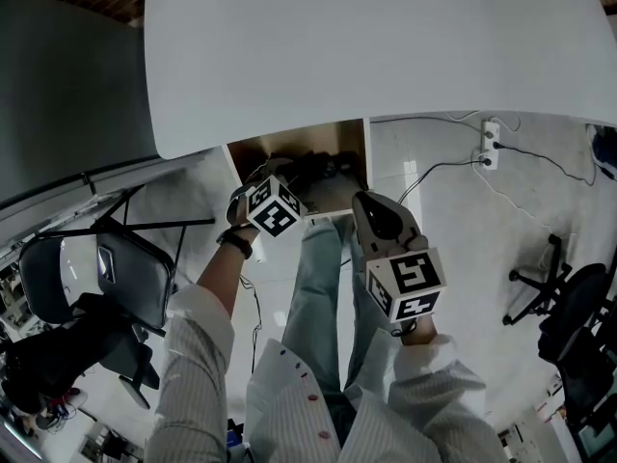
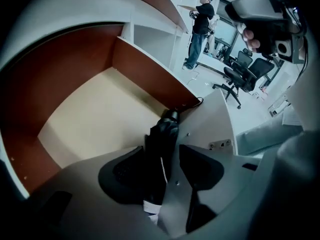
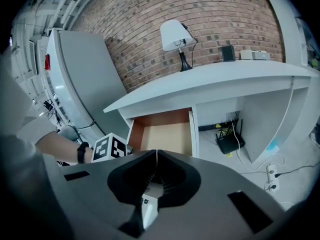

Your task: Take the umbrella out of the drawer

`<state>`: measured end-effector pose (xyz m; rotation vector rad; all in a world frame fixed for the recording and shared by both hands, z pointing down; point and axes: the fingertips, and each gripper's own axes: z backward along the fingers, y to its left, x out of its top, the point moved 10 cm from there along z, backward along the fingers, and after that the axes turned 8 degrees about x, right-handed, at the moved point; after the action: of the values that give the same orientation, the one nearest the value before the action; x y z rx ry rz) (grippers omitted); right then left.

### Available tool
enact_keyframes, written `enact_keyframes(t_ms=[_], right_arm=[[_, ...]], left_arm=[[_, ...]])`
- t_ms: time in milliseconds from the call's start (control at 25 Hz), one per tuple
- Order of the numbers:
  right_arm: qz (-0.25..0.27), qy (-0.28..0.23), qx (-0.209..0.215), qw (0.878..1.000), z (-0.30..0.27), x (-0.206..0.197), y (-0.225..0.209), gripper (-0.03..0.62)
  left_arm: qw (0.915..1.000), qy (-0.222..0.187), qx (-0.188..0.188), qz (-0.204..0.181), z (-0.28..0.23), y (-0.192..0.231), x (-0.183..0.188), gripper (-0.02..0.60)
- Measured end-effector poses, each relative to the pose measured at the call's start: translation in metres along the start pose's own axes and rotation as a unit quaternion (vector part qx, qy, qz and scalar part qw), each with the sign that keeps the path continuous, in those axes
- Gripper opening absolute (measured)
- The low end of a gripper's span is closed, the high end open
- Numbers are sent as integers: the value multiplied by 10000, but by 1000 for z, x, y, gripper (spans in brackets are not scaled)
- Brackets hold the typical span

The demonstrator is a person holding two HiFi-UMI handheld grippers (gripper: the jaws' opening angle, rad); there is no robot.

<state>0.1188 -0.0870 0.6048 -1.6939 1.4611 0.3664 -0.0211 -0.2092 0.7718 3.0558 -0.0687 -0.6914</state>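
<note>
The drawer (image 1: 289,149) stands pulled out from under the white desk (image 1: 386,46). In the left gripper view, a black folded umbrella (image 2: 168,130) lies along the right wall of the drawer (image 2: 95,119), whose floor is otherwise bare. My left gripper (image 2: 162,149) reaches down into the drawer, its jaws open, one on each side of the umbrella. In the head view its marker cube (image 1: 274,208) hides most of it. My right gripper (image 3: 156,155) hangs shut and empty in front of the drawer (image 3: 165,136), to the right of the left one (image 1: 366,203).
A folding chair (image 1: 125,268) stands at the left and an office chair (image 1: 569,307) at the right. A power strip with cables (image 1: 490,148) lies on the floor. On the desk stands a lamp (image 3: 175,34); a router (image 3: 230,141) sits under it. A person (image 2: 200,29) stands far off.
</note>
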Motion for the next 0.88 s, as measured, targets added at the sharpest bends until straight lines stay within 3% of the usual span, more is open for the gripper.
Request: enact_keyframes(t_ms=[240, 480, 880], right_arm=[[-147, 63, -22, 9999, -3, -8, -1, 35], [-258, 157, -47, 9995, -4, -16, -4, 35], [-366, 245, -8, 9990, -3, -22, -5, 35]], left_arm=[[9961, 450, -270, -708, -22, 3, -2, 264], [9817, 961, -440, -1583, -48, 8, -12, 268], [9783, 1361, -609, -1439, -59, 19, -4, 272]])
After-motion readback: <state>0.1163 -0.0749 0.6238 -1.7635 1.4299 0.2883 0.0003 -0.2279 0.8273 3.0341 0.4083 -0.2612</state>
